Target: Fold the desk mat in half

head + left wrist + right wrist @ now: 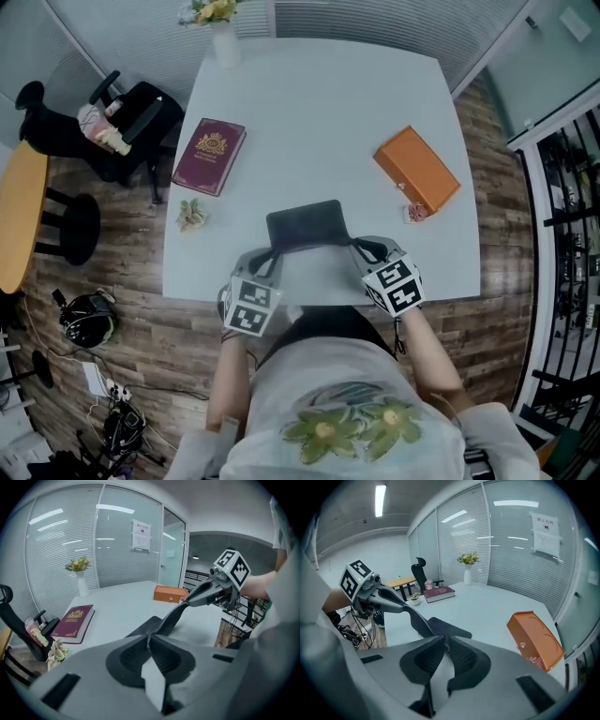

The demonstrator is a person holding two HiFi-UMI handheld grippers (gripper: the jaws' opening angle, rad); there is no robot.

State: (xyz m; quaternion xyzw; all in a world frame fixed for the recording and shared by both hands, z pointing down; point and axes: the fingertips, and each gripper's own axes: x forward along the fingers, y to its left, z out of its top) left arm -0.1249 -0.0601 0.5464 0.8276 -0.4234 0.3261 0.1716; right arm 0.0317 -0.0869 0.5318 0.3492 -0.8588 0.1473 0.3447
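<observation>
desk mat (305, 225), near edge raised, is pinched at its corners by the left tool (271, 257) and right tool (355, 247).

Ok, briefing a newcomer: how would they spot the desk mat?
Find the white table. At its near edge, the left tool and right tool pinch the desk mat. It alone is a dark sheet; the book is maroon, the box orange.

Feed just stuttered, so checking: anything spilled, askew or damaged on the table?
Nothing stands out. The left gripper and right gripper each clamp a near corner of the desk mat, lifted evenly; the vase stands upright, nothing spilled.
</observation>
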